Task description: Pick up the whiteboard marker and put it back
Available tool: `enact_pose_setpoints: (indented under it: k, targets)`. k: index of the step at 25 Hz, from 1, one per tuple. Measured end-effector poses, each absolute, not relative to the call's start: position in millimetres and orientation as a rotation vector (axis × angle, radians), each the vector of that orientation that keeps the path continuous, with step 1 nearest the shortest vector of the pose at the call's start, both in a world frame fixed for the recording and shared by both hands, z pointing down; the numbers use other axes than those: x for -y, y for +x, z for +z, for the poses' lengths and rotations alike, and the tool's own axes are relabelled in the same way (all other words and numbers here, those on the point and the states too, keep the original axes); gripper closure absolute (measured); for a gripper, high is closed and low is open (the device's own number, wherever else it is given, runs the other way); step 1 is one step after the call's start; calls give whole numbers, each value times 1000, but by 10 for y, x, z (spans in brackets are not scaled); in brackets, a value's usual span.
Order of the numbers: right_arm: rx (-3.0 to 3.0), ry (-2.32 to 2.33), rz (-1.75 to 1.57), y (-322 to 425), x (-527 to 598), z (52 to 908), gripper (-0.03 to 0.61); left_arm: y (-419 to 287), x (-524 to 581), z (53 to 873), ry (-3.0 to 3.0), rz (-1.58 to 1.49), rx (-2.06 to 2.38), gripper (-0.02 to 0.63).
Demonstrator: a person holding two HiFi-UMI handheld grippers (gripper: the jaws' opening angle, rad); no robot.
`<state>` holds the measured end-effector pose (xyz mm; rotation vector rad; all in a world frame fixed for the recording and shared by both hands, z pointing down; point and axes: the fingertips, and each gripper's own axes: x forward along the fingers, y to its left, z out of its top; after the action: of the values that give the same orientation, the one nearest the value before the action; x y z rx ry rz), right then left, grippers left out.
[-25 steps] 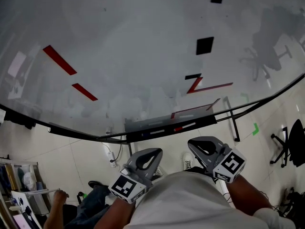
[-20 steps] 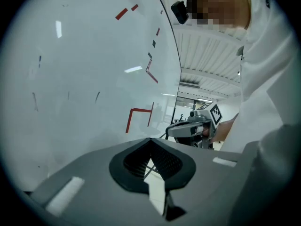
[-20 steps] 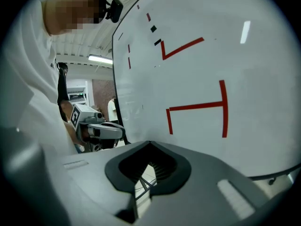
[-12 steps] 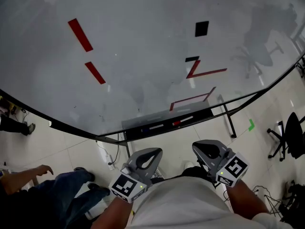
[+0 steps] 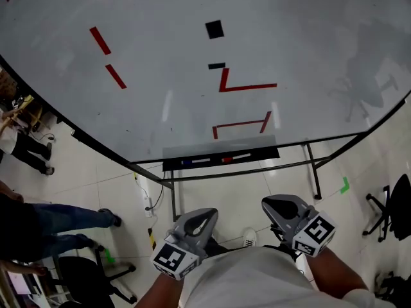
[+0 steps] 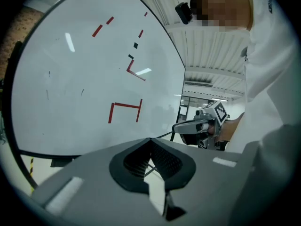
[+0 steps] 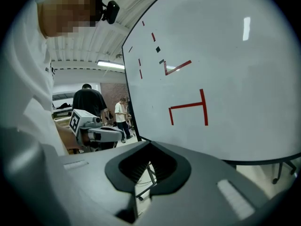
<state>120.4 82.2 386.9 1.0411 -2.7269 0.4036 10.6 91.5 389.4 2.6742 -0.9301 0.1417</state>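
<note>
Glossy whiteboard point(image 5: 160, 56), red tape marks point(image 5: 241, 124); left claw point(image 5: 207, 214), right claw point(image 5: 273, 205) both closed, empty.

No words, numbers or brand names can be read. On the whiteboard point(image 5: 302, 37) only red strokes point(image 5: 250, 87) and black squares point(image 5: 214, 29) are drawn. Black-and-white square patterns without legible characters are carried by the left cube point(image 5: 172, 258) and the right cube point(image 5: 316, 228).

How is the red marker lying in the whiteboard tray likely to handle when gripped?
The red marker looks slim and small, so probably light and stiff. Lying lengthwise in the tray, it may roll if nudged sideways.
</note>
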Motion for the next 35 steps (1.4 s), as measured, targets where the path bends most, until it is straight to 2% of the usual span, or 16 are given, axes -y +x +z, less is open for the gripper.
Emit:
enact_pose_setpoints:
  k: [8,35]
  targets:
    - [2758,860,428,1255,-1194,3975,577,198,-1455,3951,2595,165,1063,597]
    - [2655,1114,477,859,-1350,4047,578,-194,-1433,3985,2714,231,793,597]
